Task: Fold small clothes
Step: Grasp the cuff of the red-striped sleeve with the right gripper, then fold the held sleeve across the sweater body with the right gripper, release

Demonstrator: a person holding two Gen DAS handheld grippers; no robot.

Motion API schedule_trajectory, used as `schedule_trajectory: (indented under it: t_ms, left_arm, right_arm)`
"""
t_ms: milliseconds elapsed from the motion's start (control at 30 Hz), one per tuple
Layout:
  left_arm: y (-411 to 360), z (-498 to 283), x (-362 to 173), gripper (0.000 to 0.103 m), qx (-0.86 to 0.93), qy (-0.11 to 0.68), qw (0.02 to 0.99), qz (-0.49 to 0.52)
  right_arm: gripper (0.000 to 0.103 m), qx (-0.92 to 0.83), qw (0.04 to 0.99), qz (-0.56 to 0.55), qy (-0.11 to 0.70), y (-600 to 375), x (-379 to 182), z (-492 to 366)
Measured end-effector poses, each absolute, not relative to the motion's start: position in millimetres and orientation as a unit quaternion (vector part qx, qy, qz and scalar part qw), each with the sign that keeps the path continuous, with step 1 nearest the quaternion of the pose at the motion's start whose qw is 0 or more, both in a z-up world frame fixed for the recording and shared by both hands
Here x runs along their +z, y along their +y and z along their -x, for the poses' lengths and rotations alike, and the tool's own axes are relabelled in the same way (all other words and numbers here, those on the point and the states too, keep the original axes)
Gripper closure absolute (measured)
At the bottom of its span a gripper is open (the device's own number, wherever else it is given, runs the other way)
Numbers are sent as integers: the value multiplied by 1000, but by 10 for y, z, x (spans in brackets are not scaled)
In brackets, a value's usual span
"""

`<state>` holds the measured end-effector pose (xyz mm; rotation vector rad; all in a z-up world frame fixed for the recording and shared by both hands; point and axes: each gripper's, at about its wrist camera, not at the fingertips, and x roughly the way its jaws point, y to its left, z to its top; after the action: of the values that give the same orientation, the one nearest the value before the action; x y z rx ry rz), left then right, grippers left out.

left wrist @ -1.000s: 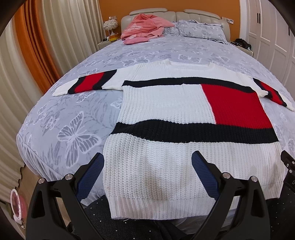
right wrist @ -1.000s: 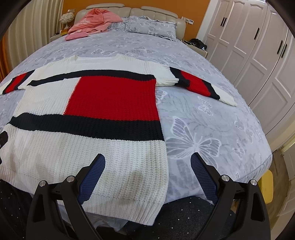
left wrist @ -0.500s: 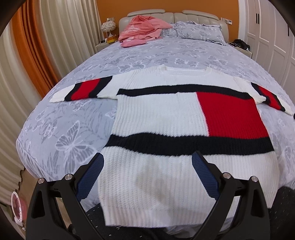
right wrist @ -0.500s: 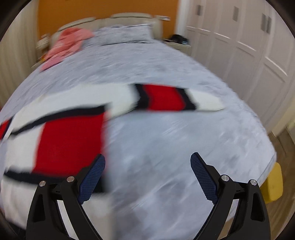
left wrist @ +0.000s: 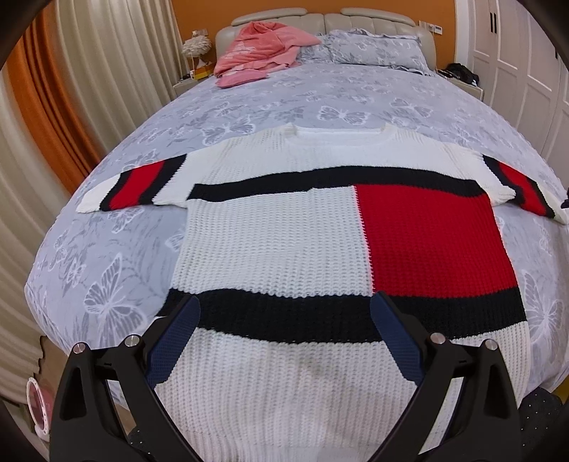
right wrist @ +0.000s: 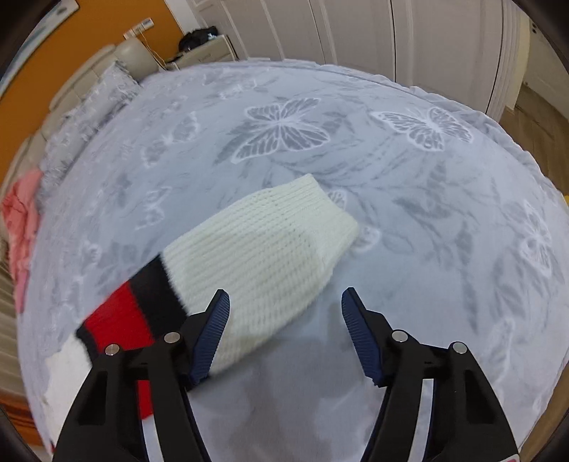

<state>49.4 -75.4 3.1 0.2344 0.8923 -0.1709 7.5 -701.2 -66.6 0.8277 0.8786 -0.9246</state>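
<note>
A knit sweater (left wrist: 277, 245), white with black bands and a red block, lies flat and face up on the bed with both sleeves spread out. My left gripper (left wrist: 284, 320) is open and empty, hovering over the lower body of the sweater near its black band. My right gripper (right wrist: 284, 312) is open and empty, low over the white cuff of the right sleeve (right wrist: 263, 245); its left finger (right wrist: 213, 327) overlaps the cuff's near edge. The sleeve's red and black stripes (right wrist: 131, 312) run off to the lower left.
The bed (left wrist: 249, 103) has a grey butterfly-print cover. A pink garment (left wrist: 263, 46) and pillows (left wrist: 373, 49) lie at the headboard. Curtains (left wrist: 106, 71) hang on the left, white wardrobes (right wrist: 391, 32) stand on the right, and a nightstand (right wrist: 209, 53) is beside the headboard.
My right gripper has swung right and down from the sweater's hem to the right sleeve cuff, and its jaws have narrowed. My left gripper has moved forward over the sweater body.
</note>
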Motion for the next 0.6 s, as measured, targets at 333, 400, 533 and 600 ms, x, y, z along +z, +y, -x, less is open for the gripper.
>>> schedule_trajectory:
  t_ms: [333, 400, 533, 600]
  left_arm:
    - [-732, -542, -44, 9, -82, 433, 890, -117]
    - [-680, -561, -57, 9, -82, 436, 889, -111]
    - [-576, -589, -20, 9, -83, 436, 891, -96]
    - [-512, -611, 36, 9, -83, 433, 894, -80]
  right_arm:
    - [98, -376, 778, -383, 325, -6965, -214, -264]
    - [98, -329, 817, -367, 300, -6728, 163, -474]
    - [98, -202, 884, -318, 278, -5934, 825, -1106]
    - [98, -124, 907, -290, 280, -5333, 1055, -1507]
